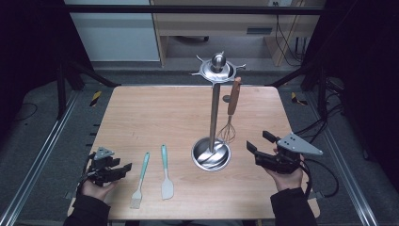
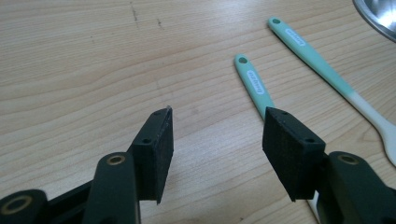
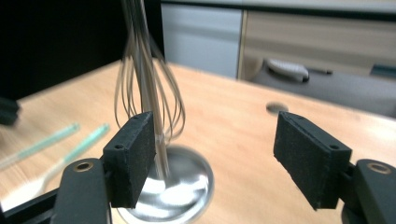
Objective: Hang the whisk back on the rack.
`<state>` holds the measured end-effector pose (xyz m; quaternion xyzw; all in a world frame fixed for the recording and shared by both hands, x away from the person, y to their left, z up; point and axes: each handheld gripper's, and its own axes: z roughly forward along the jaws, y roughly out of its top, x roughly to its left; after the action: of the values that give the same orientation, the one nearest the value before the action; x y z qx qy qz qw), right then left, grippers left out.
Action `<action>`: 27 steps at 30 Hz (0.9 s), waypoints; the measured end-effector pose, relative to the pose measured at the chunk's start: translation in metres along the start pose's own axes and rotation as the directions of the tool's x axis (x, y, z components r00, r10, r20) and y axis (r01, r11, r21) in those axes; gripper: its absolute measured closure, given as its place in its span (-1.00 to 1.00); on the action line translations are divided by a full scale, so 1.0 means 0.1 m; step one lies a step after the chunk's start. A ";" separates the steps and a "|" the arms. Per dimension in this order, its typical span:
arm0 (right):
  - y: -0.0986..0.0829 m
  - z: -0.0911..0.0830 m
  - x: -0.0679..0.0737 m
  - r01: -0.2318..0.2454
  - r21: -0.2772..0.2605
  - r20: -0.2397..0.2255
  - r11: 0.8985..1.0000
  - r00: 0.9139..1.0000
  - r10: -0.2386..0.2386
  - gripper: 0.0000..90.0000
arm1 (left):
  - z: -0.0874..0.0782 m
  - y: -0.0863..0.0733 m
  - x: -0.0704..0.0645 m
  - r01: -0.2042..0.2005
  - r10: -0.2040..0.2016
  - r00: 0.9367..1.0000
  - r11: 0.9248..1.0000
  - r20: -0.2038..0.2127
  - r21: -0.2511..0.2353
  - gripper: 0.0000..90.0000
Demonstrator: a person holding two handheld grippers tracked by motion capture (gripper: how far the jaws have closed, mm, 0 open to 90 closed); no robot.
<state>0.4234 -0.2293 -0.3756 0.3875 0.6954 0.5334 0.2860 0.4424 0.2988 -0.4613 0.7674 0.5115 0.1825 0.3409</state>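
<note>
On wood-grain table (image 1: 155, 113): steel rack (image 1: 214, 115), wire whisk (image 1: 228, 127).

You can't read any text here. The white labels on the teal brush handle (image 2: 253, 84) and spatula handle (image 2: 299, 41) are too blurred.

In the right gripper view the whisk (image 3: 149, 84) is motion-blurred and cropped at the top edge; two teal handles (image 3: 56, 140) smear, possibly brush and spatula. The left claw's pad hides the brush (image 2: 254, 86) partway.
</note>
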 end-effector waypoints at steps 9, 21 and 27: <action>-0.37 0.04 -0.06 0.009 0.128 0.028 0.992 1.000 -0.013 -0.20 | -0.02 0.03 -0.11 -0.018 0.018 1.000 1.000 0.014 -0.015 -0.05; -0.59 0.00 -0.07 0.032 0.188 0.026 0.982 0.999 -0.038 0.09 | -0.03 0.11 -0.37 -0.068 0.069 0.996 0.997 0.054 -0.020 0.00; -0.62 -0.03 -0.07 0.032 0.202 0.041 0.979 0.998 -0.041 0.13 | 0.00 0.18 -0.53 -0.078 0.079 0.994 0.997 0.078 -0.020 0.03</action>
<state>0.4100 -0.2448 -0.4348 0.4136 0.7461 0.4460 0.2708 0.4326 0.2465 -0.4442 0.7907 0.4654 0.1695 0.3599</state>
